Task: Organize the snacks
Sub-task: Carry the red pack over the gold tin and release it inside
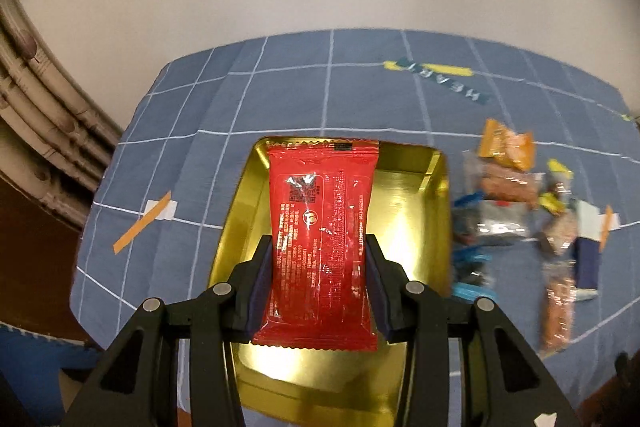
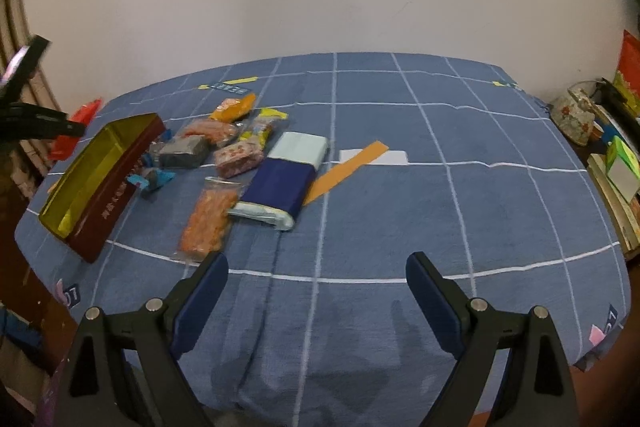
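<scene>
My left gripper (image 1: 320, 247) is shut on a red snack packet (image 1: 322, 211) and holds it above the open gold-lined tin (image 1: 412, 203). The tin also shows in the right wrist view (image 2: 100, 179), dark red outside, at the table's left edge, with the left gripper and red packet (image 2: 78, 125) behind it. Several loose snacks lie right of the tin: an orange packet (image 2: 234, 107), a grey packet (image 2: 184, 151), a long orange bag (image 2: 206, 223), a blue-and-pale box (image 2: 286, 183). My right gripper (image 2: 316, 271) is open and empty over bare cloth.
A blue grid-patterned cloth (image 2: 400, 207) covers the table. Orange tape strips (image 2: 346, 167) and a white label lie on it. Books and a floral pouch (image 2: 574, 117) stand off the right edge. A white wall is behind.
</scene>
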Demonstrator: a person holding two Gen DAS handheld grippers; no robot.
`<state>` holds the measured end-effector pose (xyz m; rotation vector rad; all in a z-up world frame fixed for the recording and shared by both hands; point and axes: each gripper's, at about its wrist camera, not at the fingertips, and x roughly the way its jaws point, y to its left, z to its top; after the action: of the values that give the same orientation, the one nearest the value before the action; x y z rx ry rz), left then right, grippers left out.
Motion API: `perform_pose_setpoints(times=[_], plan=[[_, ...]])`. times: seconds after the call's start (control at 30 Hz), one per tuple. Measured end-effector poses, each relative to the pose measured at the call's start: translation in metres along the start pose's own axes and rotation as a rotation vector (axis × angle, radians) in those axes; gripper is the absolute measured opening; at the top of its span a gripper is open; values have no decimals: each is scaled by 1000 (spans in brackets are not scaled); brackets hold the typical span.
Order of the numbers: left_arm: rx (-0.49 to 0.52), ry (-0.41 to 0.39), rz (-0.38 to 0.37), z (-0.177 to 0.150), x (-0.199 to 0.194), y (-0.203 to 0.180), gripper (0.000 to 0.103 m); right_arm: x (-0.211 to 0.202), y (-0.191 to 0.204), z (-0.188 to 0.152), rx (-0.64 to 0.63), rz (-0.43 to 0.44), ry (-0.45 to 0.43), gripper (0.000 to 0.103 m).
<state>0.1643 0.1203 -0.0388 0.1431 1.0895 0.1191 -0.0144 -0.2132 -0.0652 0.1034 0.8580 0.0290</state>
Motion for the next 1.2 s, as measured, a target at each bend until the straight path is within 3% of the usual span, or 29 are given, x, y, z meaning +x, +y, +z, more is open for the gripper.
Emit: perform_pose_setpoints(times=[0.3, 0.53, 0.93, 1.03, 1.2], plan=[[13, 80, 18, 15, 56, 19, 39, 0, 32, 9, -50, 135, 23, 93], [18, 100, 36, 27, 80, 29, 39, 14, 50, 21, -55, 172, 63, 93], [55, 97, 33, 27, 92, 28, 44, 51, 69, 34, -40, 203, 144, 93], [55, 87, -3, 28, 87, 29, 45, 63, 73, 35, -28, 217, 180, 92], [32, 43, -29, 31, 64, 35, 54, 81, 77, 32, 4, 225, 229, 86]])
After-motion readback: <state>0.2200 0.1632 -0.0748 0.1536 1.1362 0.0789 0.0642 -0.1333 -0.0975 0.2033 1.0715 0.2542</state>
